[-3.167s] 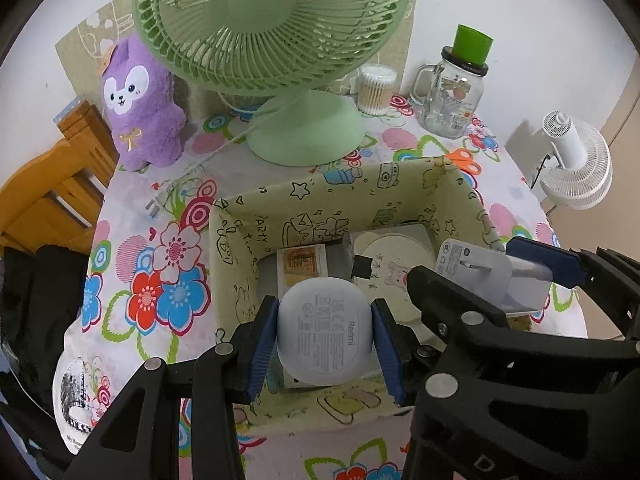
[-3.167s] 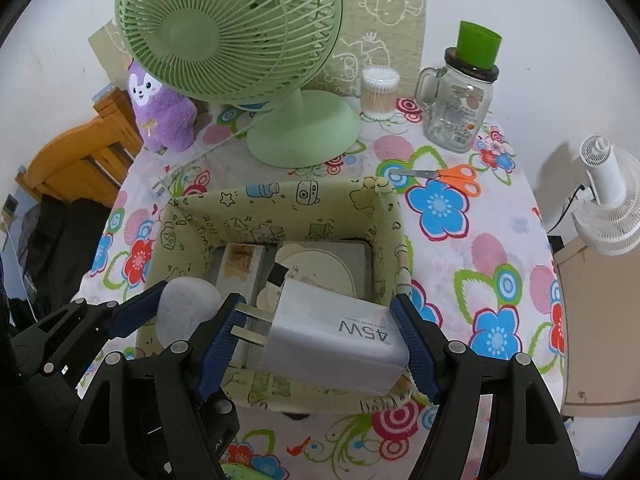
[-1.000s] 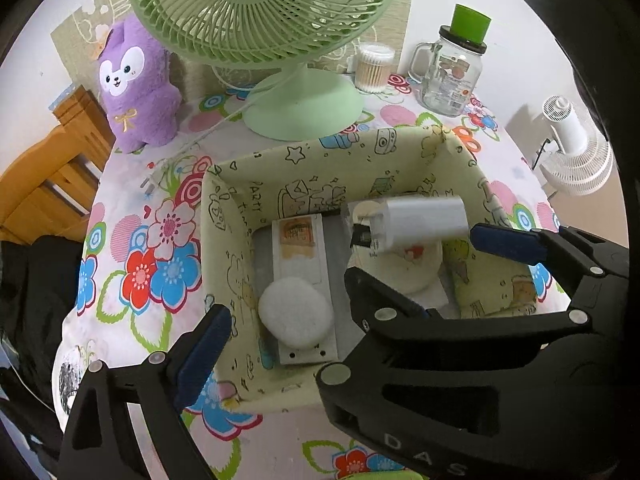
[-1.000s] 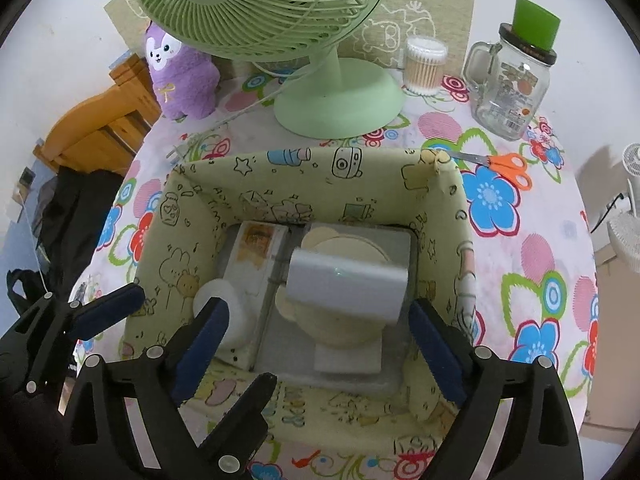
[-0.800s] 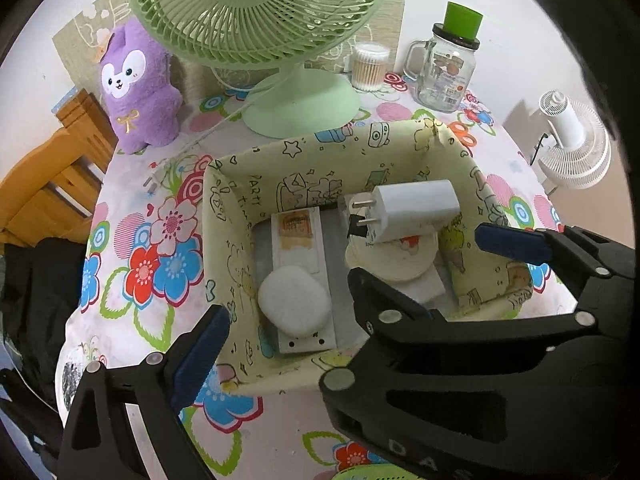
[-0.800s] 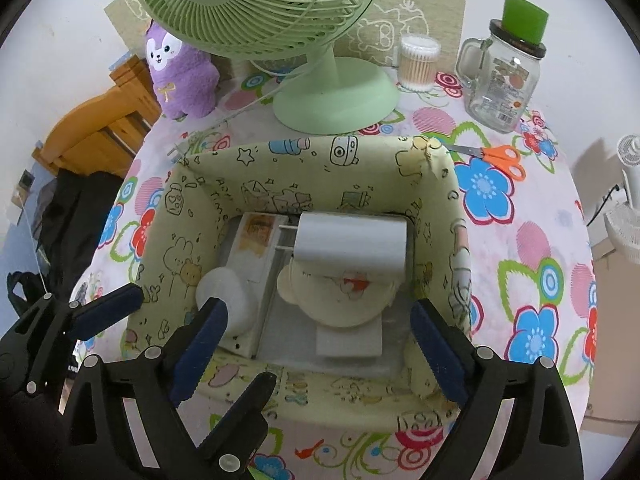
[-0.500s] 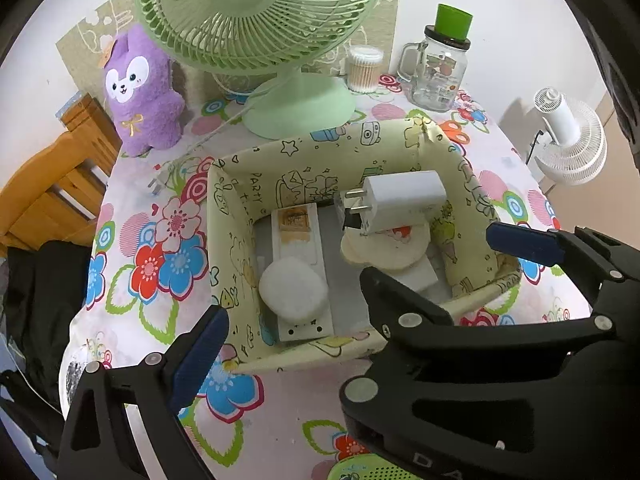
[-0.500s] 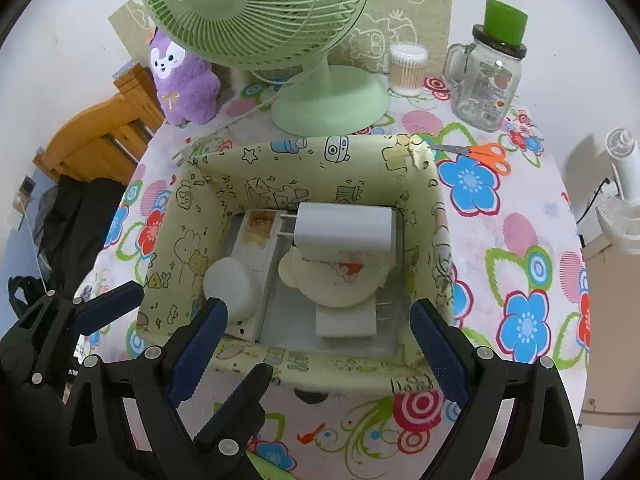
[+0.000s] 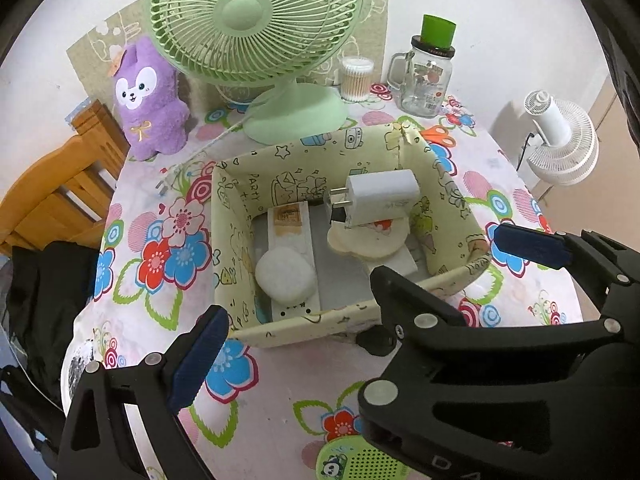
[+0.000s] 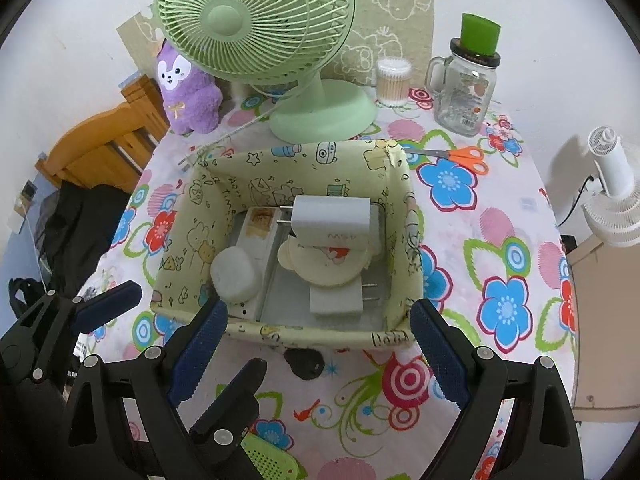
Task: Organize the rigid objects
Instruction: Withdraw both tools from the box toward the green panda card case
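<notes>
A pale yellow fabric bin (image 9: 248, 216) (image 10: 188, 232) stands mid-table. Inside it lie a white 45W charger (image 9: 380, 198) (image 10: 332, 220), a round white earbud case (image 9: 285, 275) (image 10: 235, 274), a cream round disc (image 9: 366, 238) (image 10: 324, 262), a long white box (image 9: 290, 220) and a small white plug (image 10: 338, 300). My left gripper (image 9: 304, 344) is open and empty, pulled back in front of the bin's near wall. My right gripper (image 10: 320, 346) is open and empty, also just before the near wall. The right gripper's fingers (image 9: 528, 242) show in the left wrist view.
A green desk fan (image 9: 256, 28) (image 10: 256, 20), a purple plush (image 9: 146, 106), a cotton swab jar (image 10: 394, 80), a glass mug jar with green lid (image 10: 466, 84) and orange scissors (image 10: 460, 156) stand behind the bin. A green speaker (image 9: 356, 460) lies near me. A wooden chair (image 9: 52, 196) is at left.
Both grippers let go of the earbud case and the charger, which now lie in the bin. Both grippers have drawn back and up from the bin, jaws wide open.
</notes>
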{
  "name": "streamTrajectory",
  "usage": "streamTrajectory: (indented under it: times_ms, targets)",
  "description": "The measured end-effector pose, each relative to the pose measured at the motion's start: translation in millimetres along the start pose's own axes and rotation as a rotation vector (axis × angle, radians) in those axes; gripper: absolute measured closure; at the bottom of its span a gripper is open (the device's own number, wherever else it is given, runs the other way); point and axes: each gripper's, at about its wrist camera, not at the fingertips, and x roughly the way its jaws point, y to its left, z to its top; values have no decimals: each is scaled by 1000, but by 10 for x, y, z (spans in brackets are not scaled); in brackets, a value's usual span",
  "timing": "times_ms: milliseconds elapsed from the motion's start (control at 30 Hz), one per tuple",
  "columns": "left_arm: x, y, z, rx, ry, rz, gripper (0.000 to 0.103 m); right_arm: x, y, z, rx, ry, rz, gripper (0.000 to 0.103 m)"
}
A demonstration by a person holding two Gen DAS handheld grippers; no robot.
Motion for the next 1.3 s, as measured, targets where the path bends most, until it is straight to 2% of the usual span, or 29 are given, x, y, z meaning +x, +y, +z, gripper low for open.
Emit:
streamTrajectory:
  times_ms: [733,1300]
  targets:
    - [-244,-1,-272,-61,-21,29,5,-329,-29,-305,-13,-38,-5,9]
    - [-201,176,-560,-121,6,33,5,-332,5,-566,-22,-30,0,9]
